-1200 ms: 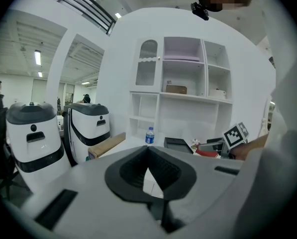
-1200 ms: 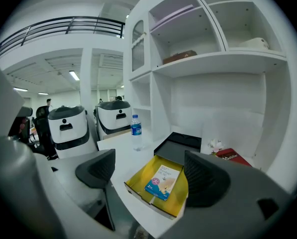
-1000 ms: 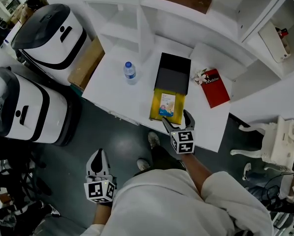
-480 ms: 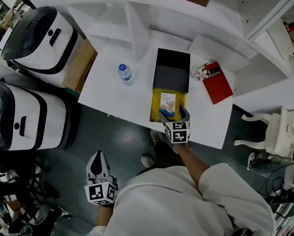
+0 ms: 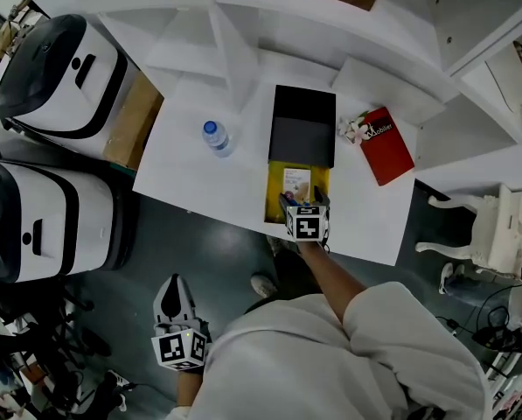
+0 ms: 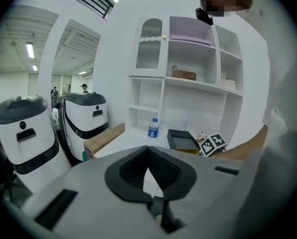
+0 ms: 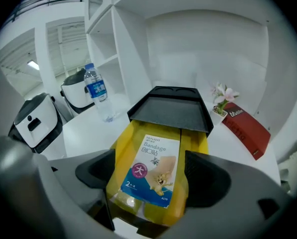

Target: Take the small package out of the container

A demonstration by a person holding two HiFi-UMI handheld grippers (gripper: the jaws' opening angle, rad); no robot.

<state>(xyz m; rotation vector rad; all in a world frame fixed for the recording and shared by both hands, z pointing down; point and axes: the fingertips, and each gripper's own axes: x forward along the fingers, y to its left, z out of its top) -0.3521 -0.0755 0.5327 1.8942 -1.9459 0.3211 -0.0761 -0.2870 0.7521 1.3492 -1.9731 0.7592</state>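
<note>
Fingers (image 7: 208, 178) of the right gripper (image 5: 297, 203) stand wide apart on either side of the bandage package (image 7: 150, 168), which lies flat in the yellow container (image 7: 195, 143); they grip nothing yet. A second ago this gripper hung at the table's near edge; it has since moved forward over the container, so closing on the package looks like the next step. The left gripper (image 6: 148, 171) has stayed low beside the person, jaws together and empty.

Counted, largest first: two white-and-black rounded machines (image 5: 55, 68), one white table (image 5: 191, 173), one cardboard box (image 5: 131, 121), one black lid (image 7: 170, 111), one yellow container, one red book (image 5: 392, 145), one water bottle (image 5: 215, 136), one bandage package, one small flower pot (image 5: 352, 129).
</note>
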